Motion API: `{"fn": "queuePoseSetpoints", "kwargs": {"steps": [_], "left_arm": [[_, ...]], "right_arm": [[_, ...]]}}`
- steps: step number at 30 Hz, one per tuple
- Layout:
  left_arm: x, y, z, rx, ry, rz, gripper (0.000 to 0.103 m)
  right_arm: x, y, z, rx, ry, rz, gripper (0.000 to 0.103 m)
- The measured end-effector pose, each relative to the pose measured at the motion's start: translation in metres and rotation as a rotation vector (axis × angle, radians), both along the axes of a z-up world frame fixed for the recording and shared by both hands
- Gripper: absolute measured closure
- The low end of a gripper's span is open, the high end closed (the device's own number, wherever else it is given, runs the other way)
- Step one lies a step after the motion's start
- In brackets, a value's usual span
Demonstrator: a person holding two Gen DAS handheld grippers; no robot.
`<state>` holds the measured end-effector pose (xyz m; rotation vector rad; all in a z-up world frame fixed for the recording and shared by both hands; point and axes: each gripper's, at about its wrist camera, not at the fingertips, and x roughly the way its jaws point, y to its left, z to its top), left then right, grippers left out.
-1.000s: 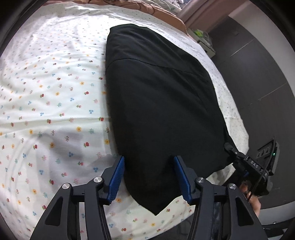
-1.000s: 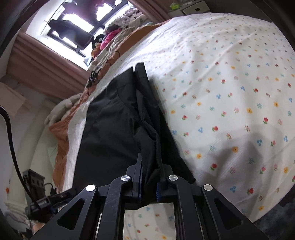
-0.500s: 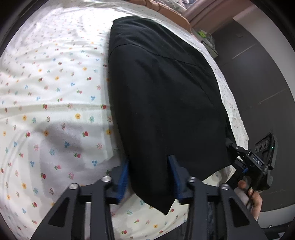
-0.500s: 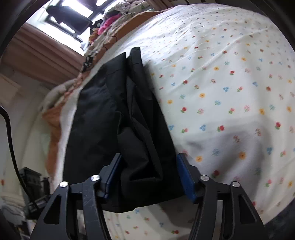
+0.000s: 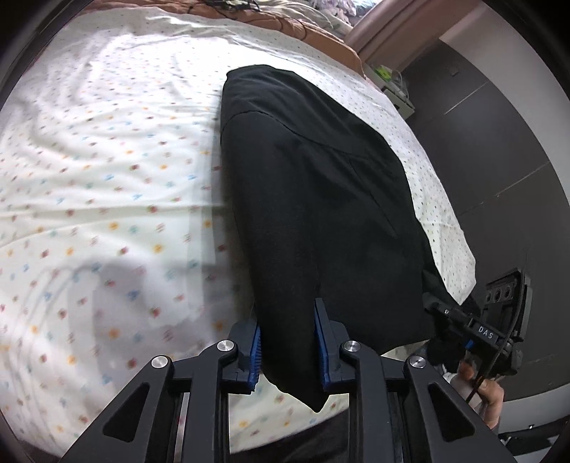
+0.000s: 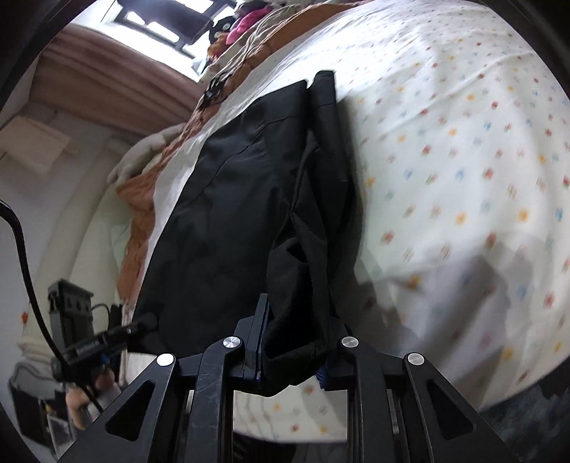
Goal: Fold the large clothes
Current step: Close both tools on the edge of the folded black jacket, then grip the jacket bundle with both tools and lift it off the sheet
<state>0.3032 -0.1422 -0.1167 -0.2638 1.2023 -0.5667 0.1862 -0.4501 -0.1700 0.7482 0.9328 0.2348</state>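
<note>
A large black garment (image 5: 313, 199) lies lengthwise on a flower-print bed sheet (image 5: 107, 178). My left gripper (image 5: 288, 342) has its blue pads closing around the garment's near left corner, with cloth between them. My right gripper (image 6: 292, 352) grips the bunched near right corner of the same garment (image 6: 228, 220). The right gripper also shows at the right edge of the left wrist view (image 5: 477, 331), and the left gripper shows at the lower left of the right wrist view (image 6: 96, 345).
The sheet (image 6: 463, 160) stretches wide beside the garment. An orange-brown quilt (image 6: 142, 199) lies bunched at the bed's far end. A dark wall (image 5: 498, 142) stands past the bed's right edge. A curtained window (image 6: 142, 21) is at the far end.
Both grippers have narrowed on the garment's near corners; the left was wide open a second ago. The right opened half a second ago and has closed again on bunched cloth.
</note>
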Motion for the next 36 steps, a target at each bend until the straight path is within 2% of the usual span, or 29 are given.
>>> {"fn": "queuePoseSetpoints", "kwargs": {"steps": [7, 11, 16, 18, 20, 25, 29, 36], "left_arm": [[-0.036, 0.036, 0.002, 0.017, 0.014, 0.013, 0.078], [-0.051, 0.040, 0.001, 0.030, 0.024, -0.002, 0.076], [-0.045, 0.041, -0.005, 0.044, 0.071, -0.011, 0.067], [-0.038, 0.043, -0.009, 0.045, 0.104, -0.007, 0.066], [-0.032, 0.045, -0.008, 0.041, 0.102, 0.002, 0.060], [-0.013, 0.049, 0.001, 0.006, 0.040, 0.055, 0.044], [0.013, 0.049, -0.001, 0.010, 0.034, 0.086, 0.044], [0.047, 0.047, -0.010, 0.004, 0.037, 0.104, 0.044]], "right_arm": [[-0.018, 0.032, -0.001, 0.003, 0.012, 0.092, 0.081], [-0.023, 0.039, -0.006, -0.002, 0.034, 0.136, 0.081], [-0.024, 0.024, 0.008, -0.081, 0.046, 0.166, 0.060], [-0.024, 0.009, 0.018, -0.108, 0.026, 0.127, 0.032], [-0.019, -0.006, 0.025, -0.106, 0.006, 0.088, 0.024], [0.009, -0.021, 0.019, -0.060, 0.005, 0.065, 0.024], [0.030, -0.030, 0.011, -0.012, 0.004, 0.035, 0.024], [0.067, -0.024, 0.000, 0.017, 0.014, 0.065, 0.024]]}}
